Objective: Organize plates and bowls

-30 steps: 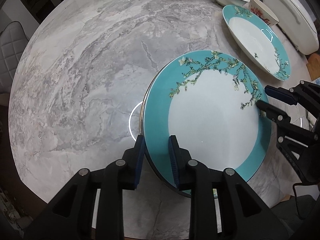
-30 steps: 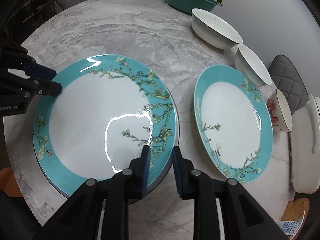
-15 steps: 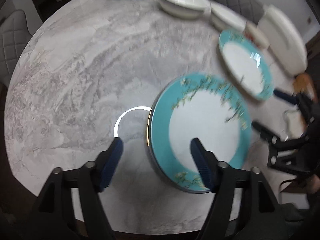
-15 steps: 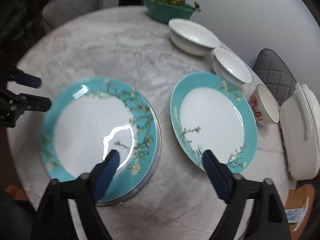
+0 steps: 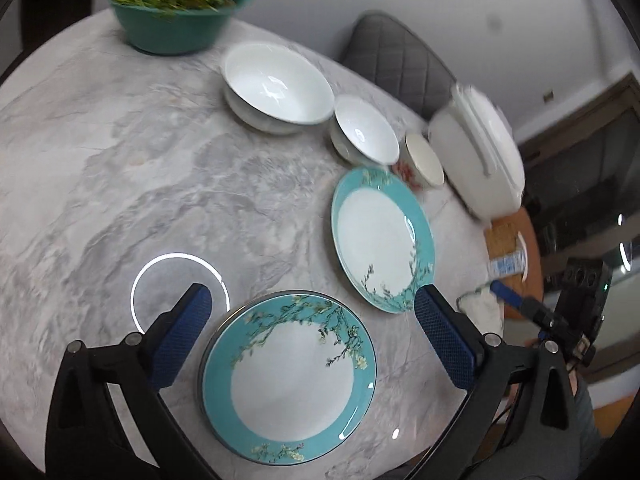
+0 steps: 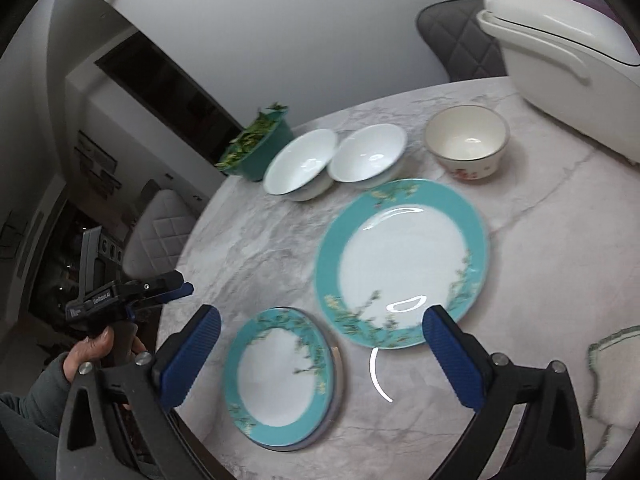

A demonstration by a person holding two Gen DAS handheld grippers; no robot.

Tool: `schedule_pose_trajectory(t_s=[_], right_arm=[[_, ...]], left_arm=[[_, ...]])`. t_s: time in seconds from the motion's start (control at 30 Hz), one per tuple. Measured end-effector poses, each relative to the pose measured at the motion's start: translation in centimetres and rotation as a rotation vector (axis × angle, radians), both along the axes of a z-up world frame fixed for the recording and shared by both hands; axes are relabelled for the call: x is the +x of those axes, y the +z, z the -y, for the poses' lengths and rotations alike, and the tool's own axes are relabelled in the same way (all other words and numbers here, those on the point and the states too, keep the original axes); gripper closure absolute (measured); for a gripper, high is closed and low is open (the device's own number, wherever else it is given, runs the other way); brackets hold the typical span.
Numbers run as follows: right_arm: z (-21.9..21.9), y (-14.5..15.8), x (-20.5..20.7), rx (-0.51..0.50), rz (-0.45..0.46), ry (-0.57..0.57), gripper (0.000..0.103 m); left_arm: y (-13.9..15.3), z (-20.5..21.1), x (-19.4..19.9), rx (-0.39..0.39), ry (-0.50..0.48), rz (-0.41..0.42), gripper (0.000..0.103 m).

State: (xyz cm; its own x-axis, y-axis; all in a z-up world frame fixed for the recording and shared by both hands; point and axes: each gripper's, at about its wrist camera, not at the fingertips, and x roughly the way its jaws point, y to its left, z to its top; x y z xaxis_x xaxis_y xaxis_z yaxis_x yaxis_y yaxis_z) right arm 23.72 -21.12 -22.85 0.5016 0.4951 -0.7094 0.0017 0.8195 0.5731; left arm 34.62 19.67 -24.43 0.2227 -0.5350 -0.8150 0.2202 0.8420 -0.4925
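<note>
A stack of teal-rimmed blossom plates [image 5: 290, 380] lies on the marble table near its front edge, also in the right wrist view [image 6: 282, 378]. A single matching plate [image 5: 382, 236] lies beyond it, large in the right wrist view [image 6: 404, 262]. Two white bowls [image 5: 278, 86] [image 5: 366, 130] and a small floral bowl [image 5: 422, 160] stand behind. My left gripper [image 5: 310, 340] is open and empty above the stack. My right gripper [image 6: 320, 354] is open and empty, raised over both plates.
A green bowl of vegetables [image 5: 180, 12] stands at the far edge. A white rice cooker [image 5: 480, 148] stands at the right, near a wooden coaster [image 5: 508, 248]. Grey chairs [image 5: 396, 60] ring the table. A cloth [image 6: 612, 364] lies at the right.
Both grippers have let go of the top plate, opened wide and pulled up and back. The plate now rests on the stack.
</note>
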Motion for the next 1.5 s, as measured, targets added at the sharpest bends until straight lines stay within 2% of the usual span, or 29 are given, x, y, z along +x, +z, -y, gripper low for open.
schedule_pose_trajectory(t_s=[0.07,0.17,0.27,0.43,0.57,0.7,0.97,1.03,1.1,1.23,1.27,1.37,1.43,1.5], right_arm=[[1.9,-0.7,0.6,-0.043,-0.039,-0.016,0.000],[5.0,-2.9,2.0,-0.056,-0.163,-0.058,0.000],[7.0,-5.1,3.1,-0.110,-0.245,-0.070,0.005],[7.5,-7.7,5.1,-0.070,-0.264,-0.037,0.005],[7.4,-9.6,6.3,0.018,-0.279,-0.027,0.007],[7.5,-11.5,7.0,0.050,-0.320,-0.044,0.028],[7.9,-12.5,8.0,0.110,-0.321,-0.033,0.029],[8.1,-12.7,8.0,0.127,-0.319,-0.031,0.029],[8.3,-12.8,8.0,0.145,-0.316,-0.022,0.031],[8.6,-13.2,8.4,0.173,-0.323,-0.014,0.037],[8.7,-13.3,8.4,0.186,-0.324,-0.011,0.041],[8.6,-13.5,8.6,0.199,-0.332,0.010,0.045],[8.5,-13.7,8.8,0.200,-0.339,0.029,0.049],[8.4,-13.7,8.8,0.195,-0.346,0.041,0.052]], left_arm=[[-0.6,1.9,1.6,0.028,-0.039,-0.008,0.000],[-1.1,4.3,3.2,0.084,-0.081,-0.008,0.000],[-2.3,6.2,4.8,0.135,-0.113,0.001,0.000],[-6.4,8.5,7.6,0.186,-0.148,-0.067,0.000],[-8.3,10.2,8.6,0.192,-0.197,-0.079,0.000],[-10.0,11.8,9.3,0.223,-0.247,-0.107,0.002],[-11.7,13.3,10.3,0.178,-0.284,-0.128,0.004],[-12.1,13.9,10.5,0.176,-0.298,-0.138,0.017],[-12.4,14.5,10.6,0.183,-0.304,-0.149,0.025],[-12.8,15.4,10.4,0.169,-0.315,-0.153,0.026],[-12.7,15.4,10.4,0.168,-0.317,-0.155,0.027],[-12.8,15.6,10.3,0.143,-0.323,-0.171,0.044],[-12.8,15.5,10.2,0.137,-0.326,-0.179,0.064],[-12.9,15.2,10.1,0.135,-0.321,-0.191,0.070]])
